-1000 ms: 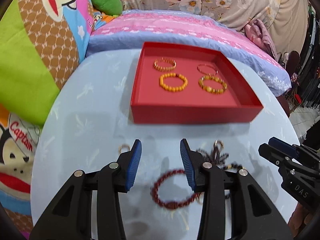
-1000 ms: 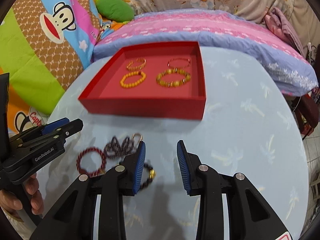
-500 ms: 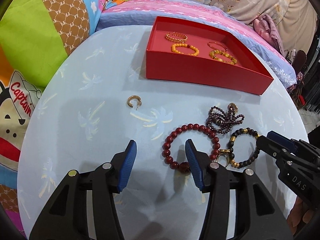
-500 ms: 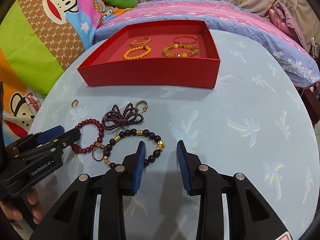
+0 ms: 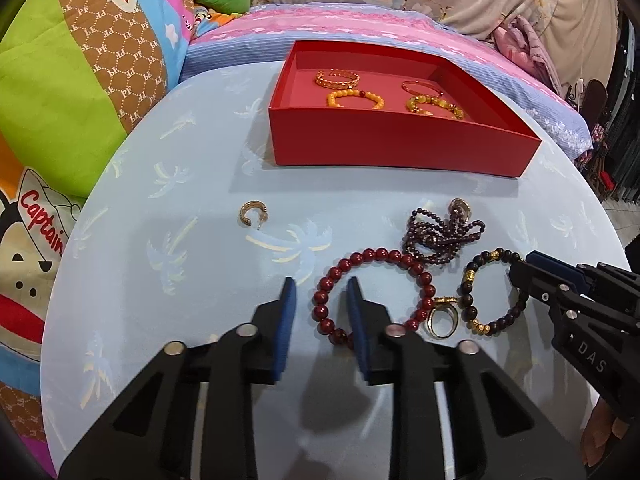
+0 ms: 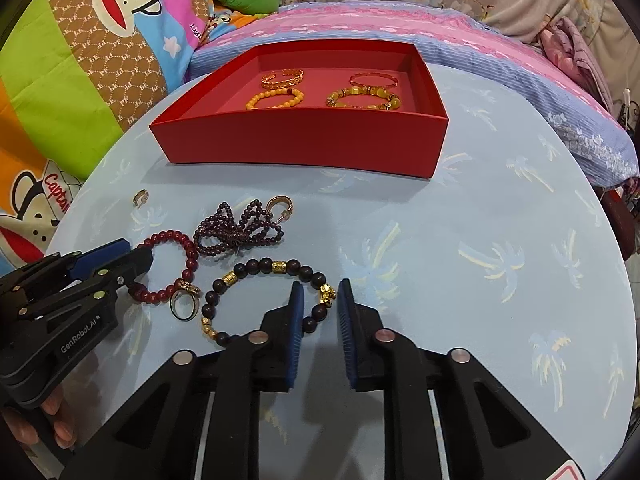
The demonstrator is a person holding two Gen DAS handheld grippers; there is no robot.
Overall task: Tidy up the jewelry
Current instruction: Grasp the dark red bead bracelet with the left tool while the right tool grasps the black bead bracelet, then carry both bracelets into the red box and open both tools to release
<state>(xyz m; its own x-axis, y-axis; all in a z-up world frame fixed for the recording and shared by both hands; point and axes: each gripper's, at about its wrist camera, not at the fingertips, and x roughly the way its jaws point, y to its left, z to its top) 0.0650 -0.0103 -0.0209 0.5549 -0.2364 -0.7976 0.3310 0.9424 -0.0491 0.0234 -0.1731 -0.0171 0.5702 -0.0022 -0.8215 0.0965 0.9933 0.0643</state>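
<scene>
A dark red bead bracelet (image 5: 384, 256) lies on the pale blue table. My left gripper (image 5: 320, 290) straddles its left side. The jaws are closing and the pads stand a little off the beads. A black bracelet with gold beads (image 6: 260, 266) lies to its right. My right gripper (image 6: 321, 288) is closing around that bracelet's gold charm, with gaps still showing beside the pads. The red tray (image 5: 400, 144) behind holds several gold and yellow bracelets.
A tangled purple bead strand (image 5: 440, 236), a gold ring (image 5: 442, 316) and a gold hoop (image 5: 460, 206) lie among the bracelets. Another small gold hoop (image 5: 250, 214) sits alone to the left. Patterned cushions and a pink bedcover ring the round table.
Both grippers have sunk toward the table, with the tray now farther off. Their jaws have narrowed, the left around the red bracelet and the right around the black one.
</scene>
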